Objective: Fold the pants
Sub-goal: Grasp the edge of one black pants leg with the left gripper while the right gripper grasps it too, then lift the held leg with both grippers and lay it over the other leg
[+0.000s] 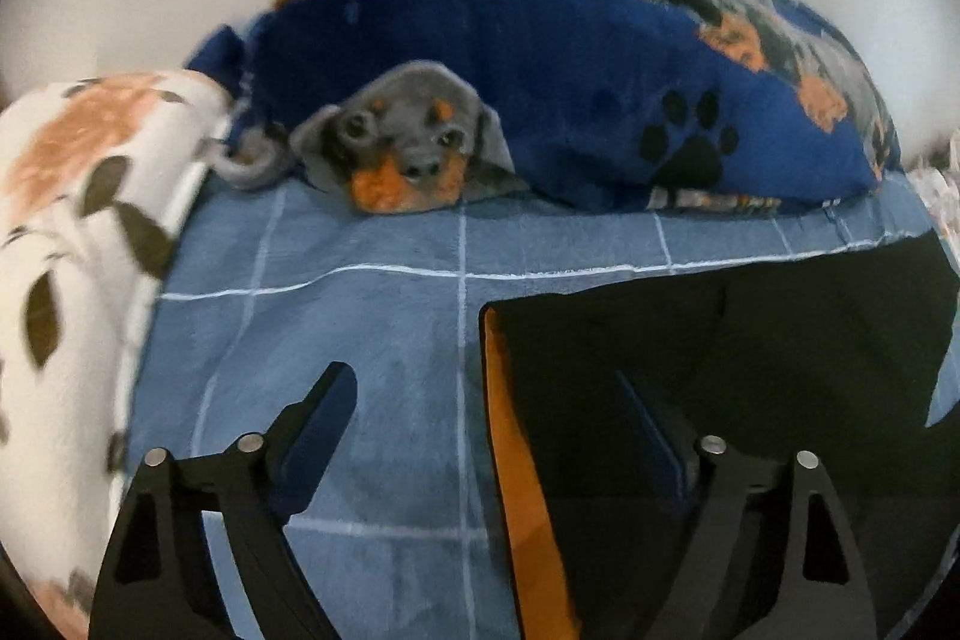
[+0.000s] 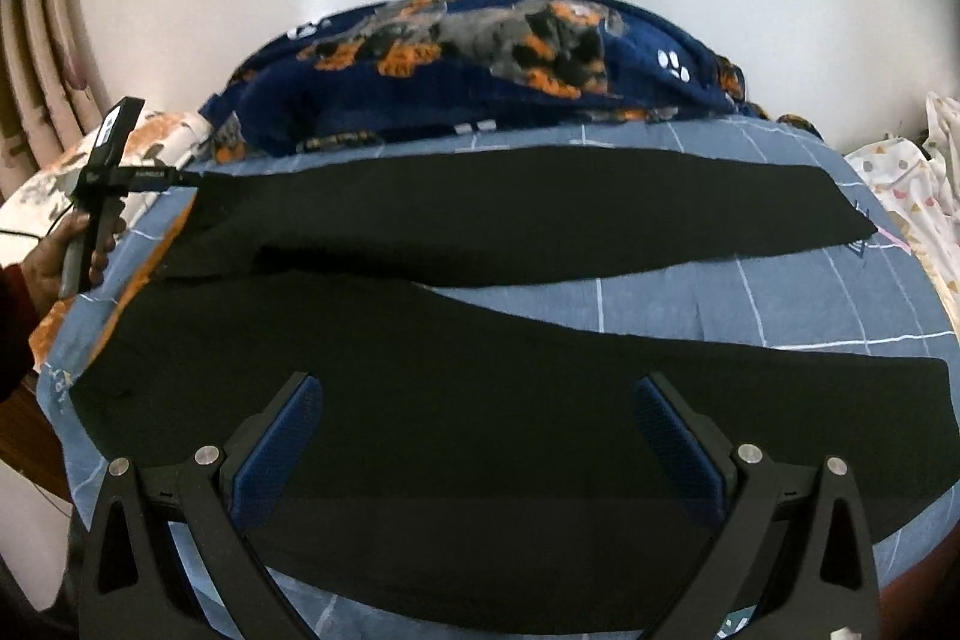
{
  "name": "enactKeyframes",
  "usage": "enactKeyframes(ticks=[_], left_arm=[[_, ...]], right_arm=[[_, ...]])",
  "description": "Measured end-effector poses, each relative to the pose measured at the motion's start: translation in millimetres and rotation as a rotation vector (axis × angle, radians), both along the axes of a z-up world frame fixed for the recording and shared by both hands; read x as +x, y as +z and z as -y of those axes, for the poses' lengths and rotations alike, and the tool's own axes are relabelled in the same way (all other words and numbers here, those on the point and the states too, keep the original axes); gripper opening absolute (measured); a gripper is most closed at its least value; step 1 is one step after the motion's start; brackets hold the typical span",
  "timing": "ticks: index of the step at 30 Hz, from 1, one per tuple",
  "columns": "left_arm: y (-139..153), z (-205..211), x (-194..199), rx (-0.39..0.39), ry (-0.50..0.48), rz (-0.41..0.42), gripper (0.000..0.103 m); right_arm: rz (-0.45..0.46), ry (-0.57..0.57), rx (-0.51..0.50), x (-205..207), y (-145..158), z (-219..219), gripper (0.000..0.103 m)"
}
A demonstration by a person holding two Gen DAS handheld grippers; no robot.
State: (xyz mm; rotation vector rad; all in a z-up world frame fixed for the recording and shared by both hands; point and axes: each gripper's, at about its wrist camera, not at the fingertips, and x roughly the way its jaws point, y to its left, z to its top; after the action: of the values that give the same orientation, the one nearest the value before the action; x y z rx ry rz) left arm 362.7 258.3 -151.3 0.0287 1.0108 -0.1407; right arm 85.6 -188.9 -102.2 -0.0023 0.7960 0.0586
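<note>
Blue checked bedding [image 2: 708,304] covers the bed in front of me, with a pale wall behind. I see the black pants [image 2: 480,412] laid flat across it, both legs running to the right and parted by a strip of sheet. My right gripper [image 2: 477,451] hangs over the near leg, fingers spread wide, gripping nothing. My left gripper [image 1: 489,421] is likewise spread above the waistband end, where an orange lining [image 1: 522,490] shows. A navy dog-print blanket [image 1: 540,88] lies blurred behind, and the black cloth swallows most fold detail.
</note>
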Motion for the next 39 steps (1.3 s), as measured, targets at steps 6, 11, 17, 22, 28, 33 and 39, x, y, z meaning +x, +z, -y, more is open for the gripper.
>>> enactKeyframes(ticks=[6,11,17,22,28,33,39], left_arm=[[-26,7,23,-0.086,-0.098,-0.078,0.064],[-24,-7,22,-0.238,-0.019,-0.085,0.012],[23,-4,-22,-0.257,0.008,0.051,0.009],[79,20,-83,-0.244,-0.049,0.214,0.009],[100,36,-152,-0.245,-0.063,0.291,0.009],[94,46,-206,-0.249,-0.057,0.309,0.010],[83,52,-231,-0.294,-0.036,0.263,0.010]], right_arm=[[-0.025,-0.011,-0.008,6,-5,-1,0.103],[-0.035,-0.010,-0.004,11,-8,-3,0.103],[-0.049,-0.019,0.146,27,-1,8,0.103],[-0.095,-0.010,0.434,65,6,24,0.103],[-0.170,0.013,0.800,135,-2,36,0.097],[-0.215,-0.039,0.907,190,-10,35,0.087],[-0.293,-0.093,0.990,230,-34,33,0.076]])
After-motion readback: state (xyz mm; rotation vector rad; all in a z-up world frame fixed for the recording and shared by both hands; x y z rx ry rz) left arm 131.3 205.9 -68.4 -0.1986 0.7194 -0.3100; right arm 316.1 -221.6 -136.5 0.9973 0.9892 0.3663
